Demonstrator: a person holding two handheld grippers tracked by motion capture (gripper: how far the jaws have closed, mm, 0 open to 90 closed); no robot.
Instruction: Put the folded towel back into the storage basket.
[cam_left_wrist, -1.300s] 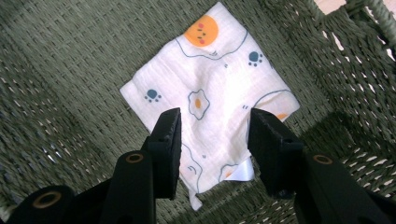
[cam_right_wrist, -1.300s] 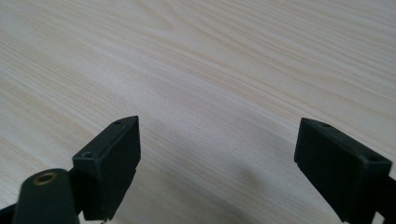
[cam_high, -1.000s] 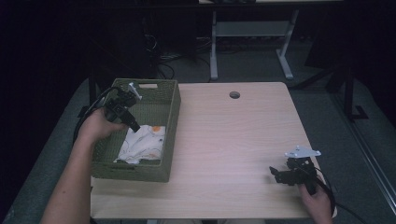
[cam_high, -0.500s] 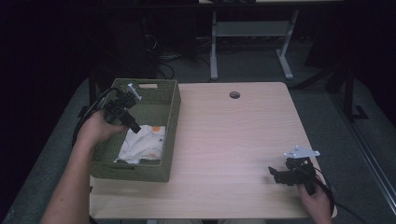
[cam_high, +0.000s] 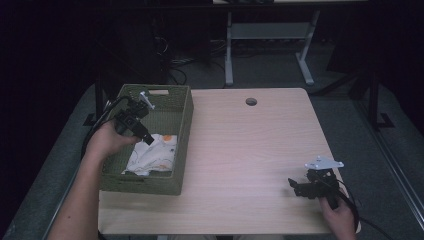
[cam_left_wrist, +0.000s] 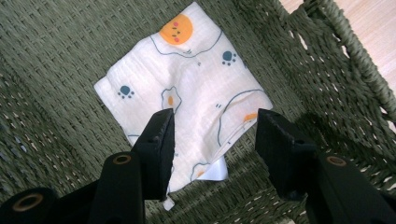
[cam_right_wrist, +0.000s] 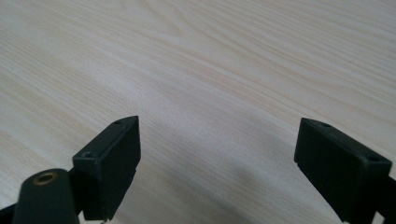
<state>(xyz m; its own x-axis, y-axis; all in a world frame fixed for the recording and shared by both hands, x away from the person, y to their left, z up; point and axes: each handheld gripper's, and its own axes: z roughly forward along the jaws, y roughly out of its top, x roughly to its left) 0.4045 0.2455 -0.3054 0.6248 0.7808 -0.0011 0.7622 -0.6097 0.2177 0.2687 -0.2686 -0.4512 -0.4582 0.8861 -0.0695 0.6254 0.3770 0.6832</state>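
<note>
Left gripper (cam_left_wrist: 212, 135): jaws spread, above folded printed cloth (cam_left_wrist: 187, 93) inside green woven basket (cam_high: 182, 125).
Right gripper (cam_right_wrist: 217, 163): jaws spread wide over bare worktop (cam_high: 250, 150).

The cloth (cam_left_wrist: 187, 93) lies in the basket (cam_high: 182, 120) just ahead of and below the left gripper (cam_left_wrist: 212, 135), while the right gripper (cam_right_wrist: 217, 154) sits over the table (cam_high: 250, 150), far right of the basket.
</note>
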